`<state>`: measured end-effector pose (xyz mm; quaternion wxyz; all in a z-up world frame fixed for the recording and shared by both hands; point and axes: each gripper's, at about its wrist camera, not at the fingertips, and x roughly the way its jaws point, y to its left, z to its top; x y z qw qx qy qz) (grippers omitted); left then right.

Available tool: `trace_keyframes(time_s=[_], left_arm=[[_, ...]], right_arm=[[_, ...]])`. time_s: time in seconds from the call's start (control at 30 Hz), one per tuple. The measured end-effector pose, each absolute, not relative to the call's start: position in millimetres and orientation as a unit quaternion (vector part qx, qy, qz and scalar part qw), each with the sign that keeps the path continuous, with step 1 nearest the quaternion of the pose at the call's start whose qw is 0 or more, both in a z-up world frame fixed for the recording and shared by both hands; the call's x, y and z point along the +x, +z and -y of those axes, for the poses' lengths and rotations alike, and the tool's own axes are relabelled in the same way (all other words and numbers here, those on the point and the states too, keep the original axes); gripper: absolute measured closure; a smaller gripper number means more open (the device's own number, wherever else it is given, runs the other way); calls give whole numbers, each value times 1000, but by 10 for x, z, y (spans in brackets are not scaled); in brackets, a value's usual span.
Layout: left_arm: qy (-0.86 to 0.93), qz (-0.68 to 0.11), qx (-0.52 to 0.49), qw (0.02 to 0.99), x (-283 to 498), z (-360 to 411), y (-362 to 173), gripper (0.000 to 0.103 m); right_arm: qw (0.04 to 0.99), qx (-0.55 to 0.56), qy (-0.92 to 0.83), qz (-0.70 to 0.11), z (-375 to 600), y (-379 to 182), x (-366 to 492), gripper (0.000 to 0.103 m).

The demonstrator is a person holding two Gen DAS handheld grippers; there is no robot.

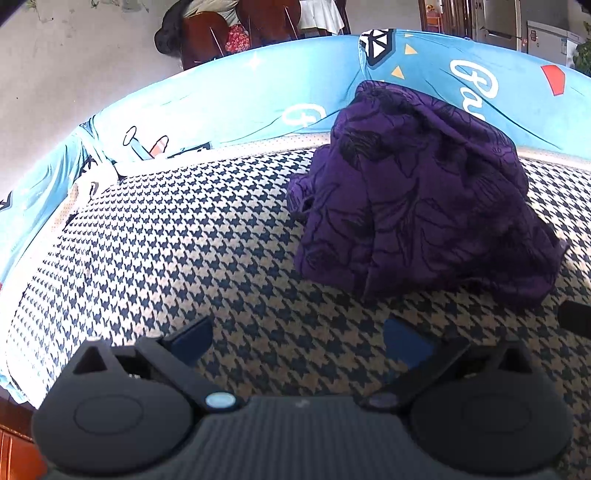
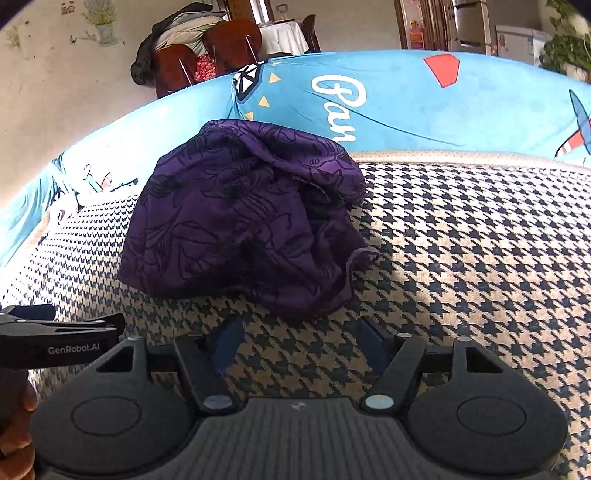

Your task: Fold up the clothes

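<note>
Approaching the crumpled purple garment [image 2: 243, 218] on the sofa [image 2: 461, 240] with both claws, left [image 1: 295, 343] and right [image 2: 299, 343], spread and empty, needing an edge grasped to spread it flat.

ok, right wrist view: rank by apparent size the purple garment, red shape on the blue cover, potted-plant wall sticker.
1. purple garment, largest by far
2. red shape
3. potted-plant wall sticker, close to the red shape; it is farther away, so true size unsure

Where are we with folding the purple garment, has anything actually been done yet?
Done: nothing folded that I can see; the purple garment lies in a crumpled heap on the houndstooth cover. In hand: nothing. The left tongs and right tongs are both open and empty, just short of the heap. Left: grasping, spreading it flat, and every fold.
</note>
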<state>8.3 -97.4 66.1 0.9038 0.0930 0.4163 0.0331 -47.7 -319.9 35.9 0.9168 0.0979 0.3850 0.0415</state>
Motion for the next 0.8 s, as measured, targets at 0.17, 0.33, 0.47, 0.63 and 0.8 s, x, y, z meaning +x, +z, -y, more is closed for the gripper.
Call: trace_keyframes(time_s=[0.17, 0.33, 0.47, 0.63, 0.8], left_arm=[[18, -402, 91, 911, 403, 999, 737, 0], [1, -391, 70, 918, 740, 1035, 801, 0], [-9, -395, 49, 917, 1021, 1013, 802, 0], [-17, -390, 26, 920, 1303, 984, 813, 0], [-32, -388, -6, 921, 1533, 951, 790, 0]], right_arm=[[914, 133, 43, -382, 3228, 362, -220, 42], [912, 149, 41, -379, 3209, 328, 70, 40], [912, 131, 40, -387, 3132, 241, 294, 32], [906, 131, 56, -398, 3054, 123, 522, 30], [903, 150, 65, -398, 3069, 22, 666, 29]])
